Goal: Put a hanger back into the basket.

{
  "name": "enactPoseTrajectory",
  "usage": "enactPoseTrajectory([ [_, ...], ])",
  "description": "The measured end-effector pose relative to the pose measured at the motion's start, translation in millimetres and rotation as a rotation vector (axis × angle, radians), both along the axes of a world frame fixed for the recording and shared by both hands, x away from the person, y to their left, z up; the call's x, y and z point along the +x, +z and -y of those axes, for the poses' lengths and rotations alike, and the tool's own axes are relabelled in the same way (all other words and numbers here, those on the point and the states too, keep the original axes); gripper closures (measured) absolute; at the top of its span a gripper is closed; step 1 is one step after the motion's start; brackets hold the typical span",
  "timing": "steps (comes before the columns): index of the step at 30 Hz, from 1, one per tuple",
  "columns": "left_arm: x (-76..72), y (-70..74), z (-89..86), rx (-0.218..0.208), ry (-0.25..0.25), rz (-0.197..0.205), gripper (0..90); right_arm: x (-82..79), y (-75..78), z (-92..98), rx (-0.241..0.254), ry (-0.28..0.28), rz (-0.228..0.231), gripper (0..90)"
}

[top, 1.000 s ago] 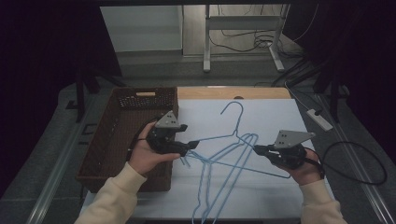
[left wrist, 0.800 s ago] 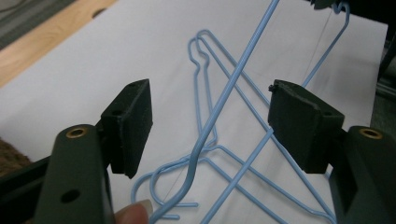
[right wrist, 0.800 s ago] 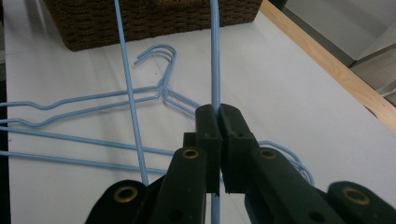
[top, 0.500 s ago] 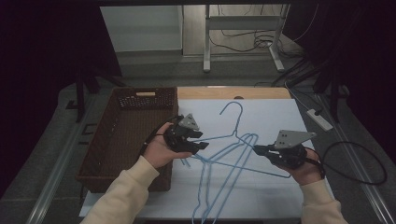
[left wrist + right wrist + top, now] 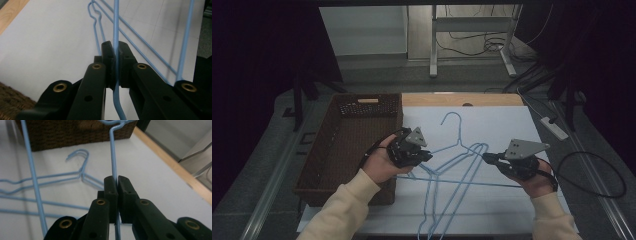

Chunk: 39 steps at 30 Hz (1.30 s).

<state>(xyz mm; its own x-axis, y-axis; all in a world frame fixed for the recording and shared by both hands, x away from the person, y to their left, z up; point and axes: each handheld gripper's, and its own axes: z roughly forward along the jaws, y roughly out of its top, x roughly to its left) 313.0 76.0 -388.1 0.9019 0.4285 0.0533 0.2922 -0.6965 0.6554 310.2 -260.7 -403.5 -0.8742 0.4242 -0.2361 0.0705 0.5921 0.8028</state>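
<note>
High view: thin blue wire hanger (image 5: pixel 462 165) is pinched by left gripper (image 5: pixel 428 156) and right gripper (image 5: pixel 486 156), left jaws just closed; hook pointed away, long axis crosswise.

On the bench (image 5: pixel 492 210) a basket (image 5: pixel 347 145) stands at the left, its long side touching the edge of the sheet (image 5: pixel 507 130) that covers the middle and right. On the sheet lie the hangers (image 5: pixel 457 150), overlapping one another, hooks toward the far side and long bars running toward the near edge. The left tongs (image 5: pixel 424 156) sit just right of the basket, over the hangers' left side; the right tongs (image 5: pixel 487 157) sit at the hangers' right. Behind the bench a frame (image 5: pixel 472 40) stands on the floor; a power strip (image 5: pixel 554 127) lies off the bench's right edge.
</note>
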Motion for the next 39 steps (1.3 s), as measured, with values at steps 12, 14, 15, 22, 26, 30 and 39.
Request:
enactPoseTrajectory([
  [12, -5.4, 16.7, -39.3, -0.125, 0.137, 0.017, 86.5, -12.5, 10.5, 5.6, 0.159, -0.143, 0.183, 53.6],
  [14, -6.3, 19.0, -49.7, -0.159, 0.151, 0.014, 86.5, -12.0, 8.5, 8.0, 0.163, -0.164, 0.174, 48.9],
  [15, -7.4, 20.1, -55.3, -0.185, 0.165, 0.017, 86.5, -11.3, 7.4, 8.8, 0.164, -0.168, 0.165, 47.9],
  [22, -17.4, 25.8, -83.7, -0.248, 0.236, 0.057, 86.5, -0.1, -9.7, 15.8, 0.178, -0.211, 0.068, 36.2],
  [26, -22.3, 25.7, -97.9, -0.278, 0.268, 0.064, 86.5, 2.5, -15.1, 20.4, 0.216, -0.242, 0.023, 30.6],
  [30, -28.3, 25.0, -111.5, -0.301, 0.296, 0.073, 86.5, 3.7, -22.0, 24.5, 0.253, -0.254, -0.033, 26.8],
  [39, -42.4, 24.1, -144.2, -0.337, 0.377, 0.099, 86.6, -0.1, -42.4, 25.6, 0.253, -0.276, -0.094, 24.3],
])
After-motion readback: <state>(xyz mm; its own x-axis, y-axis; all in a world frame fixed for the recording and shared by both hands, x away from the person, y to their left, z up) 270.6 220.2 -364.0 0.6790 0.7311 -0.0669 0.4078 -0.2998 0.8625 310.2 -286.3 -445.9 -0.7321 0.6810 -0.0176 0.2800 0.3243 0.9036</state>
